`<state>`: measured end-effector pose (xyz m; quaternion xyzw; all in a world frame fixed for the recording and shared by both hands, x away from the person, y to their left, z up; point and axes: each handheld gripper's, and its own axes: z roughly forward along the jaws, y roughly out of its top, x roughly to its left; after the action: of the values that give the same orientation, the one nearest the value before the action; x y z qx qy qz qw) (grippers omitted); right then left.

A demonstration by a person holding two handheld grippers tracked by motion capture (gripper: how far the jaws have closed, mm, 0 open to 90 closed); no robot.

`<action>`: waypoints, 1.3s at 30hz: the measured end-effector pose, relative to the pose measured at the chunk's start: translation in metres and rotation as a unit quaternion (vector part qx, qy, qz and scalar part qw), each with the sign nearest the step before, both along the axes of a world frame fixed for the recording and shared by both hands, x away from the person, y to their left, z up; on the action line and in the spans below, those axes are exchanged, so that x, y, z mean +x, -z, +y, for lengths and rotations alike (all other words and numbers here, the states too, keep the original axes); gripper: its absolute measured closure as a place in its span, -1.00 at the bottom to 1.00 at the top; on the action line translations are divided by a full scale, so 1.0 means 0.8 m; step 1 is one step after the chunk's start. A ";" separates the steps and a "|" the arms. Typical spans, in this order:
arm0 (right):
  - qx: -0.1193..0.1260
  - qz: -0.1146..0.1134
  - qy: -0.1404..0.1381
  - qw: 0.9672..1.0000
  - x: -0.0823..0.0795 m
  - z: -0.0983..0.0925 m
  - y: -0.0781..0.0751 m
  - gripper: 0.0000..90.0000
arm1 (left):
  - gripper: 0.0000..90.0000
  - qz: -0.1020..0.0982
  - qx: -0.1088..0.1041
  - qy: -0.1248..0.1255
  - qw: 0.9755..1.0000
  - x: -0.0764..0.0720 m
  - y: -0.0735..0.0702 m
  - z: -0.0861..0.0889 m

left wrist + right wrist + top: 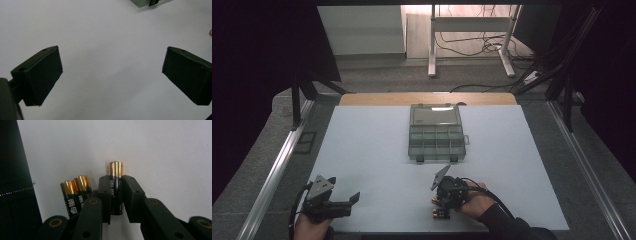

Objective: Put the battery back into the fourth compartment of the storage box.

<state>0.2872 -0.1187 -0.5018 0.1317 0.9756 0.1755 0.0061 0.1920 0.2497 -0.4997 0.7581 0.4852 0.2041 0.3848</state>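
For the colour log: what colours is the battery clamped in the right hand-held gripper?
Black body with a gold end, the battery shows best in the right gripper view.

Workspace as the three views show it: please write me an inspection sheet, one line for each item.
Surface: white mat on the table, bare between the things.
Job's things: one battery between the jaws; two batteries lying beside it; compartment box open, lid up.
Clutter: nothing seen.
Grippers: right hand-held gripper shut on the battery; left hand-held gripper open, nothing between its jaws.
Cables: a black cable trails from the right one; loose wires on the floor.
Surroundings: white frame legs, dark curtains.
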 end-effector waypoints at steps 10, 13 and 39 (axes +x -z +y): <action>0.031 -0.009 0.012 0.999 0.005 -0.007 -0.011 0.70 | -0.92 0.001 0.002 0.001 1.000 0.000 0.000 -0.001; 0.043 -0.010 0.022 0.999 0.009 -0.012 -0.016 0.70 | -0.92 0.001 0.002 0.001 1.000 0.000 0.000 -0.001; 0.106 -0.035 0.098 0.989 0.062 -0.037 -0.060 0.70 | -0.92 0.002 0.000 0.001 1.000 0.001 0.000 -0.001</action>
<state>0.3371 -0.1484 -0.4542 0.2202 0.9330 0.2812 0.0434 0.1931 0.2493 -0.4998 0.7589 0.4850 0.2023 0.3846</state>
